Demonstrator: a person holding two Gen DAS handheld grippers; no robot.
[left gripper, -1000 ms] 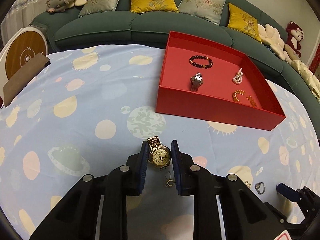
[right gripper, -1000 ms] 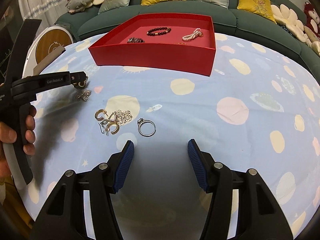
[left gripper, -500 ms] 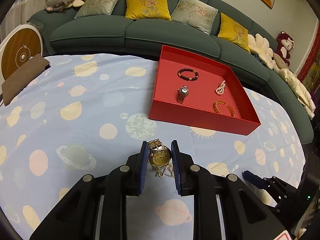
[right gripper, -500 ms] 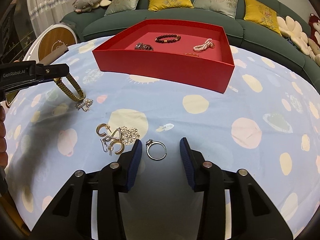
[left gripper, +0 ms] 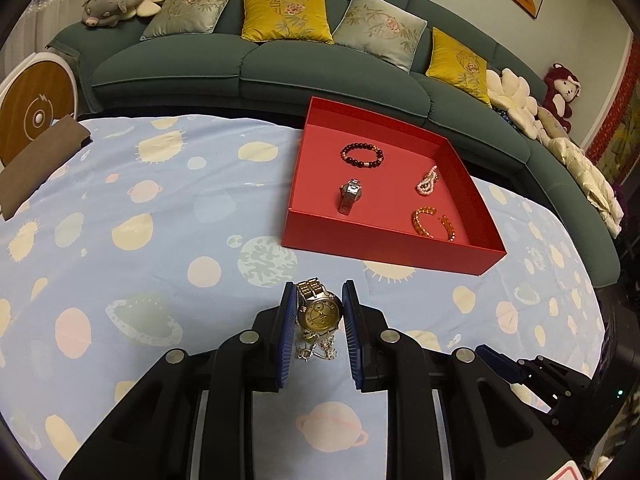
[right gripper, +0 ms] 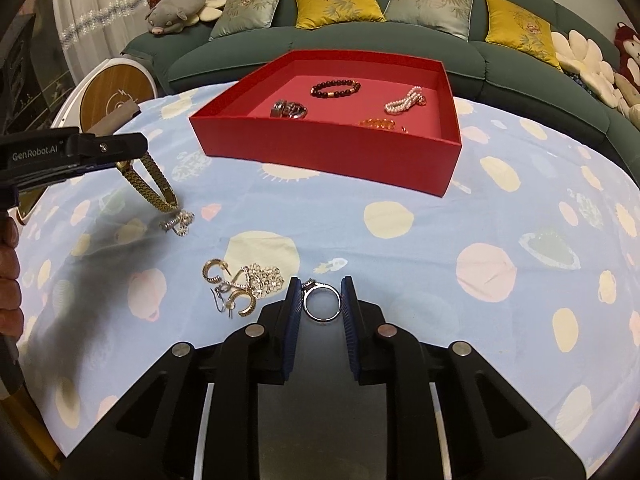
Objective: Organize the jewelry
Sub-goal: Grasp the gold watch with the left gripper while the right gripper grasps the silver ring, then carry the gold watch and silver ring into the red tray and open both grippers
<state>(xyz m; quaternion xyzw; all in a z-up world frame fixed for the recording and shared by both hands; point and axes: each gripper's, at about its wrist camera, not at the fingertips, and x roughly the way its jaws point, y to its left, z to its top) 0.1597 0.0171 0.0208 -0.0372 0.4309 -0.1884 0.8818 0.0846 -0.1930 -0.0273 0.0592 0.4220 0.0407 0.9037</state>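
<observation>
My left gripper (left gripper: 319,292) is shut on a gold watch (left gripper: 320,314), held face-up above the cloth. In the right wrist view its band (right gripper: 154,188) hangs from the left gripper (right gripper: 132,148) over a small silver charm (right gripper: 178,222). My right gripper (right gripper: 320,294) is low on the tablecloth, its jaws closing on a silver ring (right gripper: 313,285), and both pads touch the ring's sides. The red box (left gripper: 384,246) holds a dark bead bracelet (left gripper: 362,155), a silver watch (left gripper: 350,196), a pearl piece (left gripper: 428,182) and an orange bracelet (left gripper: 434,222).
Gold hoop earrings and a silver chain (right gripper: 240,288) lie just left of the right gripper. A person's hand (right gripper: 8,272) holds the left tool. A green sofa (left gripper: 248,72) with cushions curves behind the table. A round white and wood device (left gripper: 36,116) stands far left.
The left gripper has risen with the gold watch, leaving the charm on the cloth. The right gripper's jaws have narrowed from wide apart to the sides of the silver ring.
</observation>
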